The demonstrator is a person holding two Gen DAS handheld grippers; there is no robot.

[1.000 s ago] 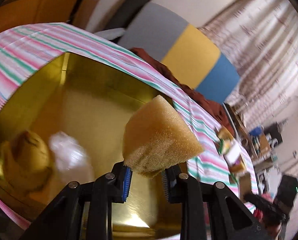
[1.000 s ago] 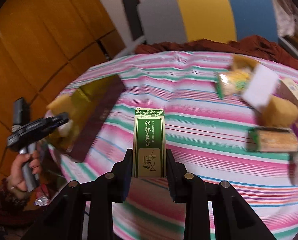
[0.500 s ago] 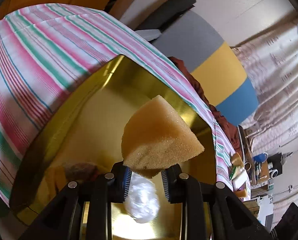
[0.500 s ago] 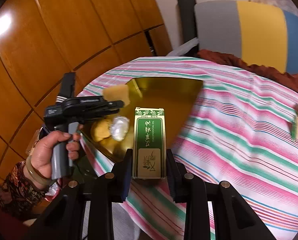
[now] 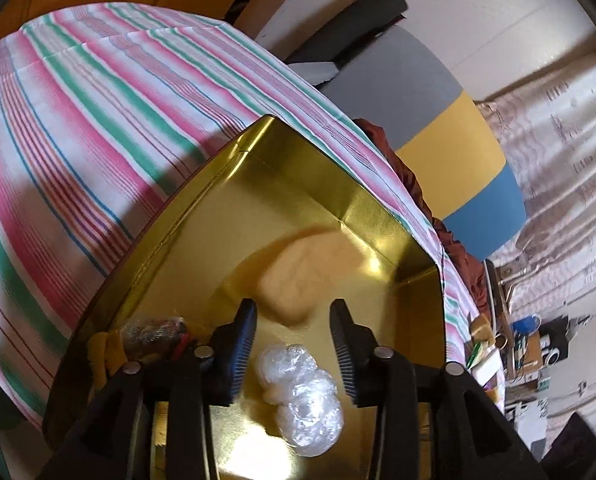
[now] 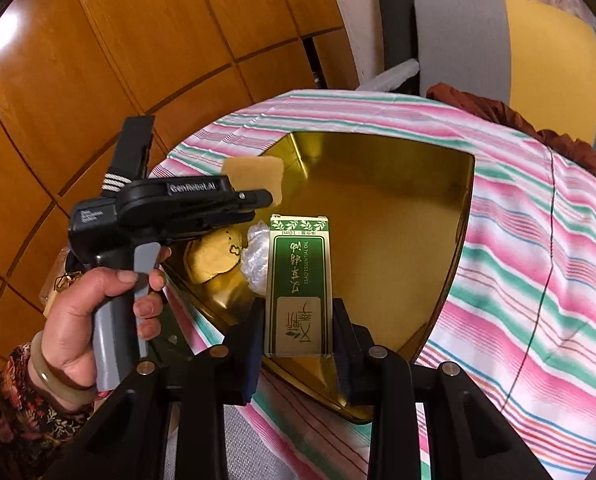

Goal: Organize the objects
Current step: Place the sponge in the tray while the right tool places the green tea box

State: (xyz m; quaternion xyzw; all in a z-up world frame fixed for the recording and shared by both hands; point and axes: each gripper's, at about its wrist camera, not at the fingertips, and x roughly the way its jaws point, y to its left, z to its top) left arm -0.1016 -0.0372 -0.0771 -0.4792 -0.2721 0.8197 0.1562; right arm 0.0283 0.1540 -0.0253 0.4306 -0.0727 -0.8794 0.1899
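A gold tin lies on the striped tablecloth. My left gripper hovers over it with its jaws opening; the tan sponge is blurred just beyond the pads, free of them. Below lie a clear plastic bundle and a yellow item. In the right wrist view, my right gripper is shut on a green essential-oil box, held upright above the tin's near edge. The left gripper shows there beside the sponge, held by a hand.
A chair with grey, yellow and blue panels stands behind the table, with a brown cloth draped at the table's far edge. Wooden wall panels rise on the left. More small items lie far along the table.
The left gripper's jaws have parted and the sponge has left them, dropping toward the tin's floor. My right gripper has carried the green box leftward across the table to the tin.
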